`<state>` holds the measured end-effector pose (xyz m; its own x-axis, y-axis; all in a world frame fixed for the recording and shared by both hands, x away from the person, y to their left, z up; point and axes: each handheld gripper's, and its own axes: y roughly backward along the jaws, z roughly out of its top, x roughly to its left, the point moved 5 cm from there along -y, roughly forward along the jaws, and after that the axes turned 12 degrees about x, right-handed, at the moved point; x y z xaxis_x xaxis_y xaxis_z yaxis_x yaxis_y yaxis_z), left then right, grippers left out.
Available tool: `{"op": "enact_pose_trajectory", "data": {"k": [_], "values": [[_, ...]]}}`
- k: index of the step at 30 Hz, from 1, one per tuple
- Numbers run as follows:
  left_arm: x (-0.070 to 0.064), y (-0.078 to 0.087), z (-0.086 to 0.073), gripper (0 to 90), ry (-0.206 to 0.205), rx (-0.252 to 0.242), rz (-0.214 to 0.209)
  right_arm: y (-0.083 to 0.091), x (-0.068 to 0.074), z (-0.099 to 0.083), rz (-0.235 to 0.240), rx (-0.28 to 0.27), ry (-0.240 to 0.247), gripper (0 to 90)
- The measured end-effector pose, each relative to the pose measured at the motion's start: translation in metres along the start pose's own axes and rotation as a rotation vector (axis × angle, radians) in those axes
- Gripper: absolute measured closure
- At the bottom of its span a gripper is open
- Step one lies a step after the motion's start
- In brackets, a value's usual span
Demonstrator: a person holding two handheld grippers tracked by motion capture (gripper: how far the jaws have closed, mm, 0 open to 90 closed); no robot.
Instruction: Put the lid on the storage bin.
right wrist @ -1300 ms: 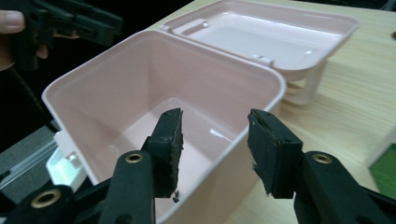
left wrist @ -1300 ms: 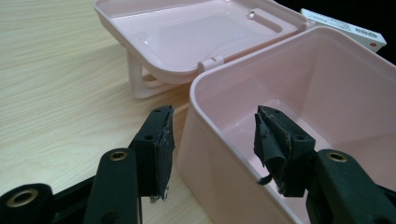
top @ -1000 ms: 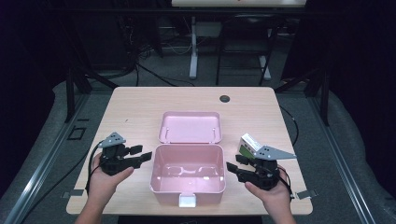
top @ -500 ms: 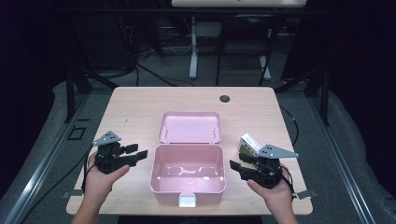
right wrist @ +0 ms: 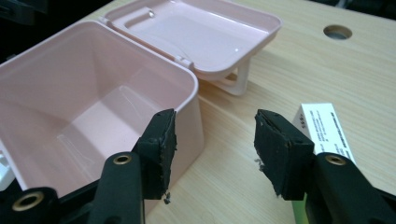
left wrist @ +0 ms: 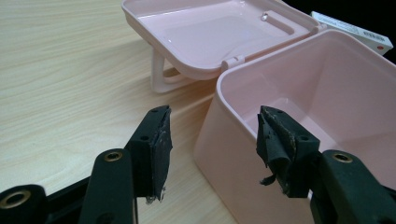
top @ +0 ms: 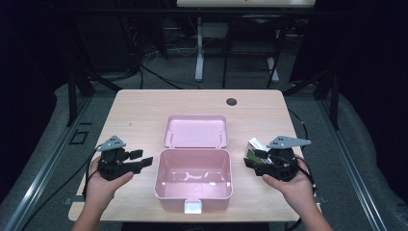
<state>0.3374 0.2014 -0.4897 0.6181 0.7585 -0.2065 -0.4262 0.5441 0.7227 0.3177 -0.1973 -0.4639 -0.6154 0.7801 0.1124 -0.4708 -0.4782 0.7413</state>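
A pink plastic box (top: 193, 182) stands open at the table's near middle, its lid (top: 196, 131) swung flat behind it. The inside of the box (left wrist: 322, 98) (right wrist: 70, 107) holds nothing. My left gripper (top: 142, 160) hovers just left of the box, open, nothing between its jaws (left wrist: 212, 140). My right gripper (top: 249, 161) is open just right of the box (right wrist: 212, 140). A small white and green carton (top: 255, 150) lies on the table by the right gripper; its white face (right wrist: 324, 135) shows beside the right jaw.
The light wooden table (top: 139, 120) has a round cable hole (top: 232, 101) at the far middle. A white latch (top: 193, 207) sits on the box's near wall. Dark floor, cables and stand legs lie beyond the far edge.
Both hands have drawn slightly back toward the near edge. The box and the carton have not moved.
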Motion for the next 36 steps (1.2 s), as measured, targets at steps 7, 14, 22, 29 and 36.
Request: {"op": "enact_pose_trajectory", "data": {"k": [7,14,22,29,36], "values": [[-0.002,0.000,-0.001,44.3,-0.011,0.011,-0.007,0.001,-0.008,0.004,-0.028,0.070,-0.008,47.2],[-0.002,0.000,-0.001,44.0,-0.017,0.016,-0.012,-0.004,-0.010,0.010,-0.043,0.159,0.002,44.5],[0.001,0.008,0.000,44.0,-0.003,-0.007,-0.003,-0.006,-0.011,0.019,-0.077,0.277,0.072,44.4],[-0.001,0.008,0.000,44.0,-0.011,0.000,-0.009,-0.007,-0.021,0.026,-0.115,0.365,0.093,43.3],[0.000,0.009,0.000,43.9,-0.012,-0.001,-0.008,-0.010,-0.028,0.031,-0.118,0.410,0.087,41.0]]}}
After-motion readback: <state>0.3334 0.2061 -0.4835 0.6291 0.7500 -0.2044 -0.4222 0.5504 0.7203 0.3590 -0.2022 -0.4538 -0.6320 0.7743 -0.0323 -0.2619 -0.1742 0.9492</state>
